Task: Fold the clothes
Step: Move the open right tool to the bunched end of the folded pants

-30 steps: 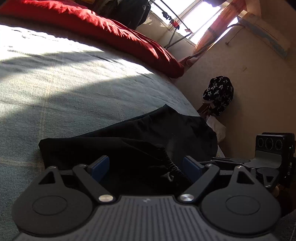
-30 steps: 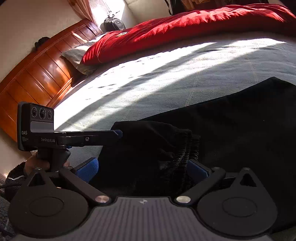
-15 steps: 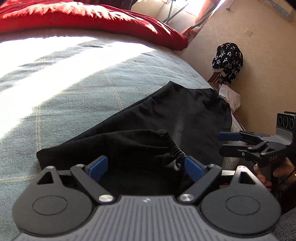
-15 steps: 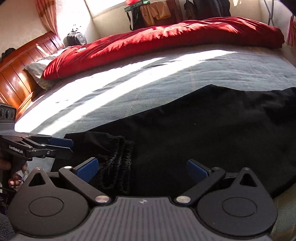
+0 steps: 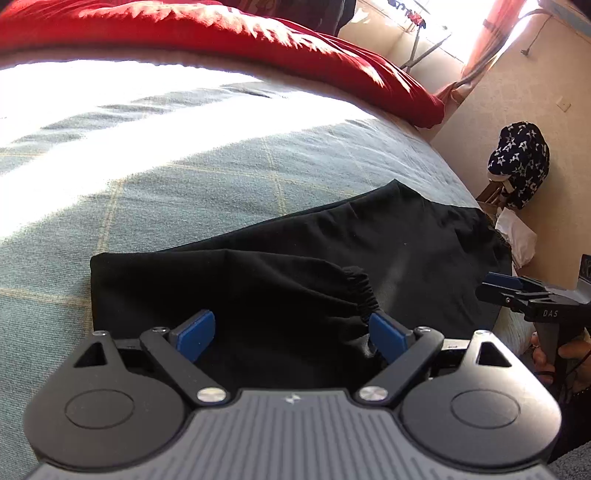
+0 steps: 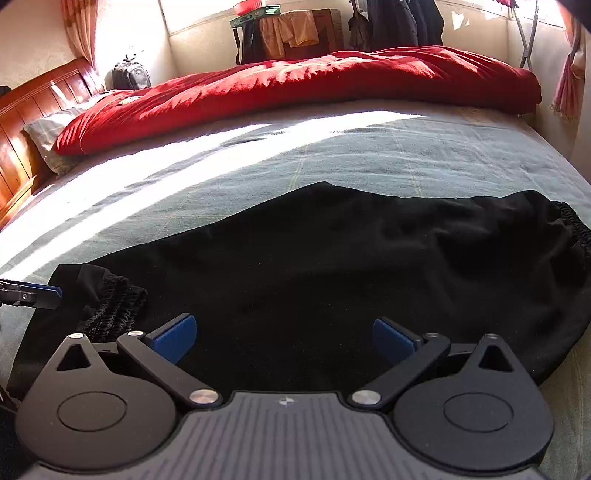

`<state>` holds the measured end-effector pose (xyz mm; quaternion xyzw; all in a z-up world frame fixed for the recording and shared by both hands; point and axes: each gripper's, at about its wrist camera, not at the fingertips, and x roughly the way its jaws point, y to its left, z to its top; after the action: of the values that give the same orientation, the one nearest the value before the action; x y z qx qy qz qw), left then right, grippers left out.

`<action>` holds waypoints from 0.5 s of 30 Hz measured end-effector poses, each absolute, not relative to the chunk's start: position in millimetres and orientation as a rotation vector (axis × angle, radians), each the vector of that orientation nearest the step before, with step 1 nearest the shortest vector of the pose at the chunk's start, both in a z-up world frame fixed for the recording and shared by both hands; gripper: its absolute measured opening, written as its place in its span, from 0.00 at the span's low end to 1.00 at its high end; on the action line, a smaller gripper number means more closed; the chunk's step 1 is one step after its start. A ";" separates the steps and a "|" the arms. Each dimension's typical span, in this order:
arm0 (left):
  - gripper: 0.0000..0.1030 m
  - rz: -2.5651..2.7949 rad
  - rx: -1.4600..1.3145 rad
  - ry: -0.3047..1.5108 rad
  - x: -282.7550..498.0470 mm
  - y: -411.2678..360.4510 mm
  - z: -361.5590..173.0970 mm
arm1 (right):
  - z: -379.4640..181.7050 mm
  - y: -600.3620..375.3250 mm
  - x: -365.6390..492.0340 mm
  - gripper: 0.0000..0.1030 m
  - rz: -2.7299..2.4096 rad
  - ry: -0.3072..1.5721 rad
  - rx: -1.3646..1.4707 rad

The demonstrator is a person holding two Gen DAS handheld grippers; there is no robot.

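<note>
A black garment (image 5: 295,280) with gathered elastic cuffs (image 5: 360,291) lies flat along the near side of the grey-green bed sheet (image 5: 184,184). My left gripper (image 5: 291,336) hovers open over its cuff end, with only cloth lying beneath the blue pads (image 5: 194,334). In the right wrist view the black garment (image 6: 332,266) stretches from the bunched cuffs (image 6: 110,306) at left to an elastic band (image 6: 574,229) at right. My right gripper (image 6: 284,338) stands open over its middle, gripping nothing. The right gripper (image 5: 517,291) also shows at the bed's edge, held by a hand (image 5: 546,354).
A red duvet (image 6: 295,85) is heaped along the far side of the bed, beside a wooden headboard (image 6: 33,118) and a pillow (image 6: 48,133). A star-patterned dark bundle (image 5: 521,162) sits by the wall. Clothes hang at the back (image 6: 295,33).
My right gripper has slid right along the garment, from the bunched cuffs to its middle. My left gripper has drawn back a little and stays open over the cuff end.
</note>
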<state>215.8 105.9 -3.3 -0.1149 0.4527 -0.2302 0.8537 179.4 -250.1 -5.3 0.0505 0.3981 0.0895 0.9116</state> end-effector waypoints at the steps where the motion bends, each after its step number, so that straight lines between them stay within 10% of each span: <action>1: 0.88 -0.465 -0.249 0.941 211.6 101.3 -0.4 | -10.4 -256.5 184.0 1.00 0.190 0.830 0.085; 15: 0.88 -0.210 -0.340 0.991 182.6 45.9 -19.8 | -56.8 -292.6 187.8 1.00 0.358 0.797 -0.072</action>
<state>182.6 45.9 -19.8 -0.1621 0.4723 -0.1000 0.8606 187.8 -292.6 -56.8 -0.0346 0.3857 0.1734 0.9055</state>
